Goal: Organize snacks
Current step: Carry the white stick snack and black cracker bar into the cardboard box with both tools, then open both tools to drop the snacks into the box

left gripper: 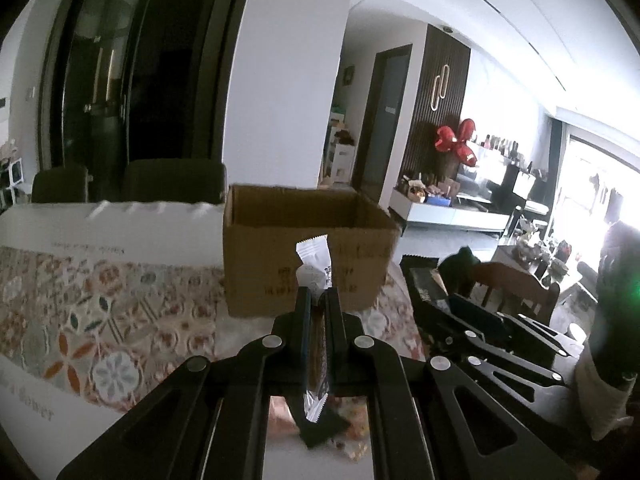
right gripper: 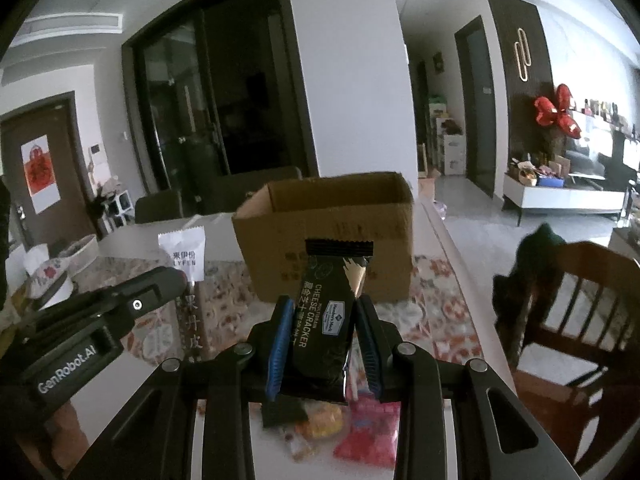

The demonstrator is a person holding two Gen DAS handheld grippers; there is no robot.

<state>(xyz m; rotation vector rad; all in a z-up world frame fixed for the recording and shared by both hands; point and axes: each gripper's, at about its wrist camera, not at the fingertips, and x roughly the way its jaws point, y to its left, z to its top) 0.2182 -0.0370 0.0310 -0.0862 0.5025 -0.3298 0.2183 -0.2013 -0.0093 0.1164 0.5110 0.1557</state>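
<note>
A black cheese cracker packet (right gripper: 325, 322) is clamped upright between the blue-padded jaws of the right hand-held gripper (right gripper: 325, 316), low in the centre of the right wrist view, and a slim white-wrapped snack bar (left gripper: 314, 268) is pinched between the jaws of the left hand-held gripper (left gripper: 318, 300), its crimped top standing up at the centre of the left wrist view. Both packets are held above the worktop (left gripper: 48, 248), in front of an open cardboard box (right gripper: 332, 216) that stands just beyond them on a floral tablecloth (left gripper: 100, 312). The box's inside cannot be seen, so what has already been stowed cannot be told. Several loose snacks (right gripper: 360, 428), pink and yellow wrappers among them, are seen lying on the worktop beneath the right hand-held gripper at the bottom of the frame. The task is judged to be partly done at most: two packets are lifted but not yet dropped in, and the remaining pile is left to be cleared.
</note>
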